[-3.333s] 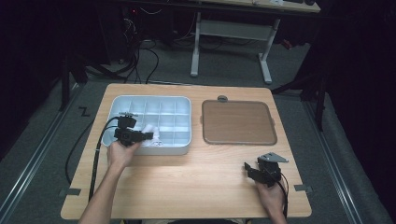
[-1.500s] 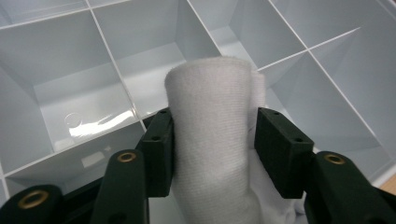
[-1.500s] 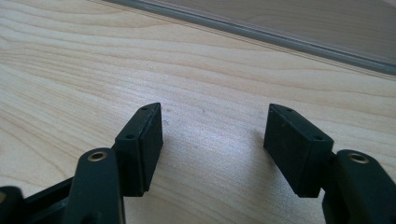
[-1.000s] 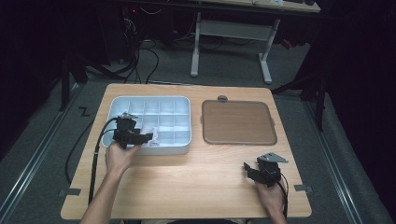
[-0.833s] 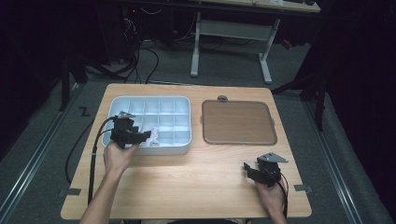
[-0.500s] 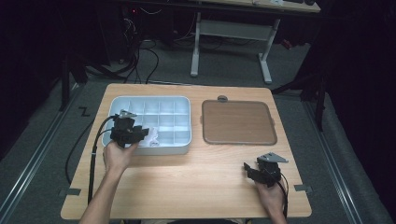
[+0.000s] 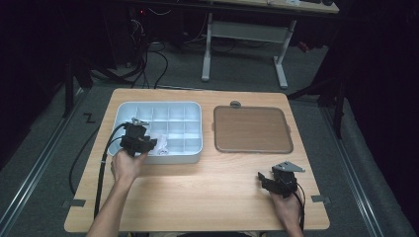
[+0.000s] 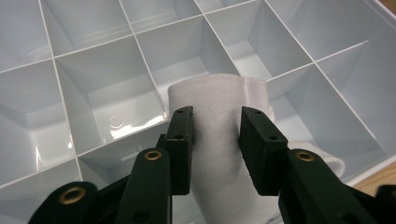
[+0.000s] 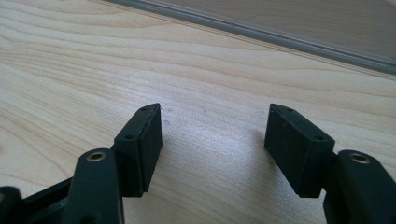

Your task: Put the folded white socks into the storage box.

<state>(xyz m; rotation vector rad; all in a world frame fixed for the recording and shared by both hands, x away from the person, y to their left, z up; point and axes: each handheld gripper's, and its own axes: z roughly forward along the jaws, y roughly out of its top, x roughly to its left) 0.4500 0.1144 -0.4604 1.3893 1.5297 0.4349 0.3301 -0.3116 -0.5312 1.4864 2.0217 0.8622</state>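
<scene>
Grasp step: left gripper fingers just closed on cloth in tray; right gripper open on surface; next, lift cloth w/o snagging dividers.

White cloth roll upright in front compartment of divided tray.

We see the table lit from above while the room around it sinks into darkness. Glare streaks the white tray walls; the nearest jaws blur softly.
</scene>
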